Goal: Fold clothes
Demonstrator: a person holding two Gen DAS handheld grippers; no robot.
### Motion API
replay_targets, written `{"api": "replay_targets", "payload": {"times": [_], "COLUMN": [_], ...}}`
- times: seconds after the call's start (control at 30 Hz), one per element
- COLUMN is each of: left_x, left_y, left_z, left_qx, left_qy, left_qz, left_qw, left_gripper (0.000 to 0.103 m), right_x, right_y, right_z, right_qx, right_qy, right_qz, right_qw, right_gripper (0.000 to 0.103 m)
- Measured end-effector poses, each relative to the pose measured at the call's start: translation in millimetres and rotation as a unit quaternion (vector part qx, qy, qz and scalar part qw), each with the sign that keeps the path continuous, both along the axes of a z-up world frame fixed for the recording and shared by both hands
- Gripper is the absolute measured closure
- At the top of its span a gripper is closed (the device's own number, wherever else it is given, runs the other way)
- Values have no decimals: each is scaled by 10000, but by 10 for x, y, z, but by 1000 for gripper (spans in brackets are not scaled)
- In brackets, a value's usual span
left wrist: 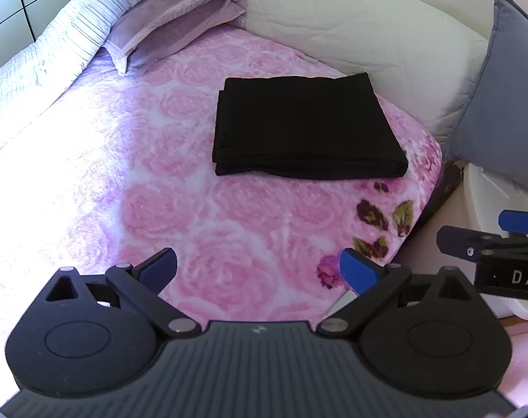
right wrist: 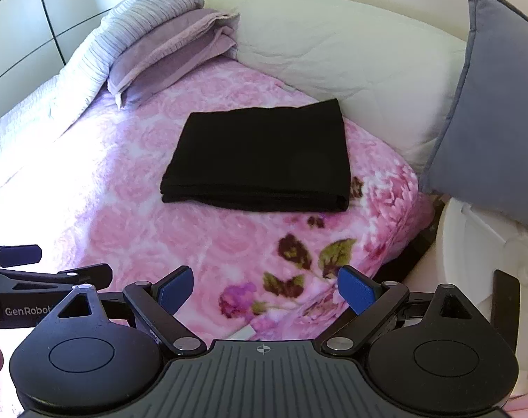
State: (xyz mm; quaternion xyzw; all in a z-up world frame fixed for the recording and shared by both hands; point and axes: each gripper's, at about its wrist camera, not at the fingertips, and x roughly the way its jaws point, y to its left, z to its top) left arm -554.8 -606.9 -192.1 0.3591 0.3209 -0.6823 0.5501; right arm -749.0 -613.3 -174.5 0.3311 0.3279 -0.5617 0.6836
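Pink floral blanket | folded black cloth lies well ahead of both grippers; left fingers wide; right fingers wide

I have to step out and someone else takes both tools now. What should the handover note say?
Left tool: open, empty, held above the near part of the pink rose-patterned blanket.
Right tool: open, empty, beside it, also short of the cloth.
Black folded garment: a neat, layered rectangle lying flat on the blanket, clear of both tools, near the cream quilted pillow.
Done: this garment looks fully folded.
Left: no unfolded clothing is in view.
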Motion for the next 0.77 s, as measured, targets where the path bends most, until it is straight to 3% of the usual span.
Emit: {"api": "replay_targets", "payload": {"times": [0.77], "left_x": [-211], "left_y": [-39], "left_z": [35], "left_qx": [-186], "left_qy": [-24], "left_qz": [-71], "left_qw": [9998], "left_gripper": [4], "right_x": [-116], "right_y": [-109], "right_z": [-13], "right_qx": [30], "right_qy": [-27], "right_qz": [43], "right_qw": [10000], "right_gripper": [10]}}
